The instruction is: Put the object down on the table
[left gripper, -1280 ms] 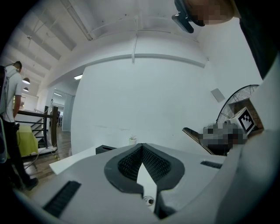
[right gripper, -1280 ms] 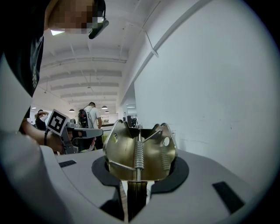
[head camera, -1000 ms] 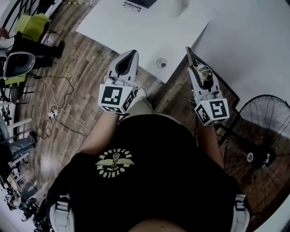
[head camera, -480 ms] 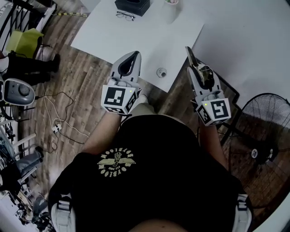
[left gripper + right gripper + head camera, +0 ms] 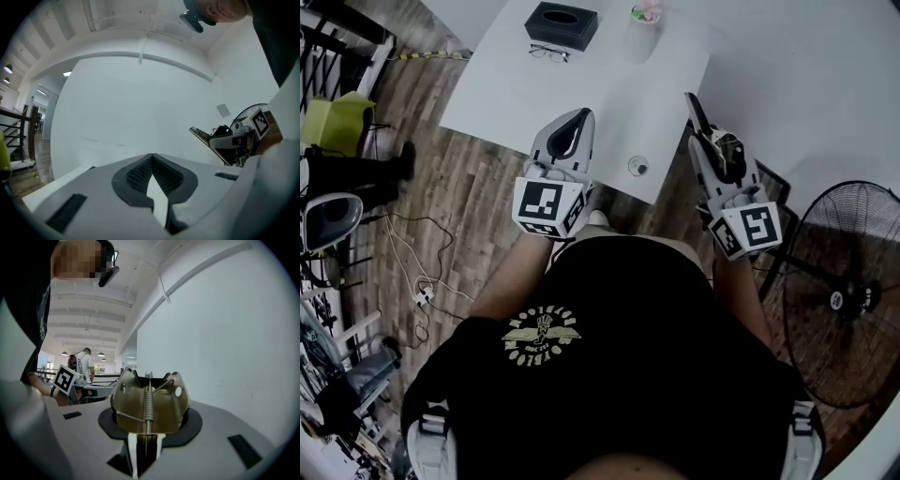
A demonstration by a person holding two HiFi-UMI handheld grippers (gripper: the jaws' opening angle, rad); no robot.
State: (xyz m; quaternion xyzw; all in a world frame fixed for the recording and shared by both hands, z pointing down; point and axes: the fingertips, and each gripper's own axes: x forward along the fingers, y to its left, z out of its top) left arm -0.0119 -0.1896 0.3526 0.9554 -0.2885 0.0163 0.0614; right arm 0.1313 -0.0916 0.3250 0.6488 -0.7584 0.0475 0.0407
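Observation:
My right gripper (image 5: 705, 120) is shut on a brass-coloured metal spring clip (image 5: 149, 404), which stands up out of the jaws and hides their tips in the right gripper view. From the head view the clip (image 5: 695, 110) shows as a thin dark blade, held in the air beyond the near right corner of the white table (image 5: 581, 89). My left gripper (image 5: 573, 122) is shut with nothing in it, over the table's near edge. In the left gripper view the closed jaws (image 5: 152, 159) point at a white wall, with the right gripper and clip (image 5: 206, 136) at the right.
On the table are a black box (image 5: 561, 24), glasses (image 5: 547, 54), a small cup (image 5: 645, 13) and a small round thing (image 5: 637, 167) near the front edge. A floor fan (image 5: 844, 291) stands at the right. Chairs (image 5: 333, 127) and cables (image 5: 422, 281) lie on the left.
The table and the things on it have slid nearer in the head view as the person steps toward it. Both grippers keep their pose, and the clip stays held.

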